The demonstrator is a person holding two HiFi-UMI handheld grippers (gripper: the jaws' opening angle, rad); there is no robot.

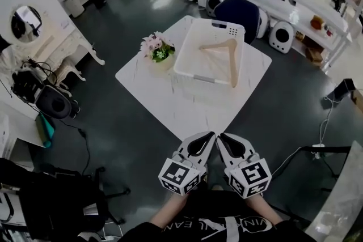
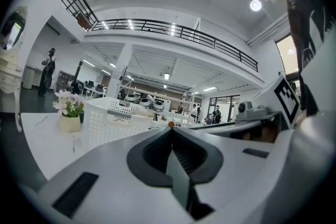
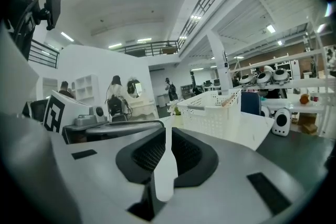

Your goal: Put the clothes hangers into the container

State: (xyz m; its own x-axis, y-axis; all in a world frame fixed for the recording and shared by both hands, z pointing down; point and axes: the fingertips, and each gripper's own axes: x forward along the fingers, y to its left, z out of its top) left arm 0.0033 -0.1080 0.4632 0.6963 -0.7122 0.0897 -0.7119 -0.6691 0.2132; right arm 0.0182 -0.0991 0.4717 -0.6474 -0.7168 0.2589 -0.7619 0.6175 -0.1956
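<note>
One hanger (image 1: 222, 54) in view, wooden, already inside the white basket (image 1: 182, 56) on the white table (image 1: 187, 105). No other hanger shows on the table or near it, so the task looks done, or the next hanger is out of frame.

Left gripper (image 1: 211, 134): jaws together, nothing between them. Right gripper (image 1: 221, 136): same, pads pressed flat against each other, empty. Both are held low near the person's body, tips just beside each other, well apart from the basket.

Hanger detail: it lies flat-ish across the basket, but one arm runs to the near right corner. In the right gripper view a wooden end pokes up above the rim there, so it looks propped on the rim rather than fully seated.

Risks from here:
- A nudge to the basket or to that raised end could lever the hanger out over the corner. Cause: it rests on the rim, not on the floor of the basket.
- The flower pot (image 1: 157, 49) sits just beside the basket's left wall. Pushing the basket sideways likely tips it.
- Any further pick needs the jaws opened before approach. Going in closed would just shove the hanger around.
- A second hanger dropped on top may tangle hooks and sit higher.
</note>
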